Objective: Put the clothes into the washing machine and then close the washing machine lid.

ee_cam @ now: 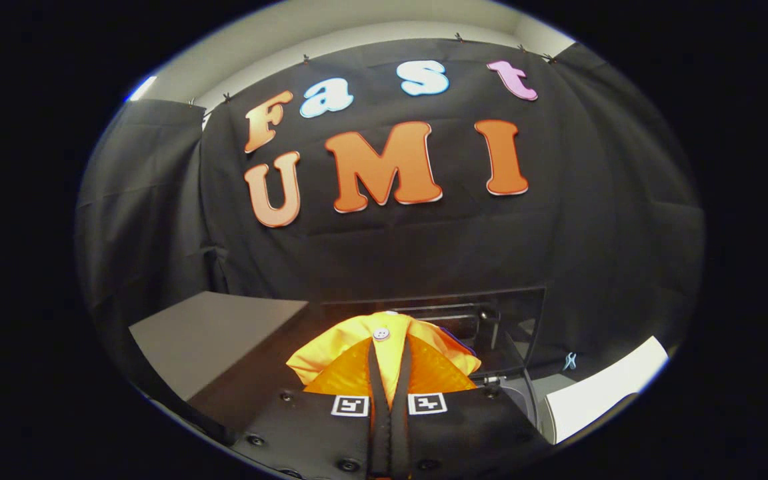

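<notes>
Where the two black fingers run forward side by side, a yellow garment is pinched between them, so the jaws are closed on the cloth with almost no gap left. The fabric is bunched up over the fingertips and is spread to either side in folds, a paler yellow on the upper edge and a deeper orange-yellow in the shaded panels beside the fingers. A small white button is seen on the garment right at the tip of the fingers. The garment is held up off the surfaces, in front of and above the dark opening that lies just beyond it.

Just behind the cloth, a dark rectangular recess with a glossy upright panel is seen; metal parts can be made out inside it, but whether this is the washing machine's lid cannot be told. A thin dark cable is curved down beside it, on the right. To the left of the fingers a flat grey bench is set against the wall, with a darker surface between it and the gripper. To the right, a white slab-like edge is seen, near a small pale blue mark low on the cloth wall. Two square black-and-white markers are fixed on the gripper's body at the base of the fingers.
</notes>
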Motion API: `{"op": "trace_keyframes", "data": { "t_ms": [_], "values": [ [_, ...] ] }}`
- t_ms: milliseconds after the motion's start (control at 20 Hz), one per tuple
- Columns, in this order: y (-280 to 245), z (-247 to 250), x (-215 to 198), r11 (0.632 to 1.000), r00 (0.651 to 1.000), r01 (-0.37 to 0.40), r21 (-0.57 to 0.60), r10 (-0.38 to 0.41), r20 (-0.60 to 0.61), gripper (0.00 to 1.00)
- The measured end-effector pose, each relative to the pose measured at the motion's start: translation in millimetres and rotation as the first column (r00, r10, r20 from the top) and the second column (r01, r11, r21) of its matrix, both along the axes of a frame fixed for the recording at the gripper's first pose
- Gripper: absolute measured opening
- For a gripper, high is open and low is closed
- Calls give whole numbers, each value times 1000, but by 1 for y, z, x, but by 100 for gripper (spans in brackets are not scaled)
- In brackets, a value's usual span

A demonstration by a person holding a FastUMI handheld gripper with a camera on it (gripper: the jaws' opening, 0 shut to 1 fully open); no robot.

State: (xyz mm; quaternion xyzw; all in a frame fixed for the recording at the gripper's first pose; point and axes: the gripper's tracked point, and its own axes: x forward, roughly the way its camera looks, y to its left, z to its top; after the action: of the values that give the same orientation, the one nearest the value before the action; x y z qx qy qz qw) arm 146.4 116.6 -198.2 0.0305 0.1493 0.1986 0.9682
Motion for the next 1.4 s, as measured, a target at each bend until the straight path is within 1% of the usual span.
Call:
{"op": "trace_keyframes", "data": {
  "t_ms": [200,400,500,650,750,850,1000,1050,1100,1150,1300,1400],
  "values": [
    [-18,-75,27,1000,992,9,-19,-11,-124,8],
    [-18,-142,50,999,973,6,-35,-13,-228,8],
    [-22,-175,60,997,961,0,-78,-21,-275,8],
    [-24,-223,66,994,932,-15,-108,-25,-360,8],
    [-25,-247,66,991,910,-26,-134,-32,-413,8],
    [-24,-265,67,988,889,-21,-154,-52,-454,8],
    [-25,-281,72,986,865,-17,-167,-70,-497,8],
    [-27,-283,74,985,863,-6,-171,-82,-499,8],
    [-27,-285,76,985,861,-1,-175,-88,-501,11],
    [-26,-287,72,984,852,-12,-176,-82,-516,16],
    [-27,-281,75,983,866,-17,-183,-77,-494,57],
    [-25,-283,66,984,856,-26,-176,-69,-512,84]
  ]
}}
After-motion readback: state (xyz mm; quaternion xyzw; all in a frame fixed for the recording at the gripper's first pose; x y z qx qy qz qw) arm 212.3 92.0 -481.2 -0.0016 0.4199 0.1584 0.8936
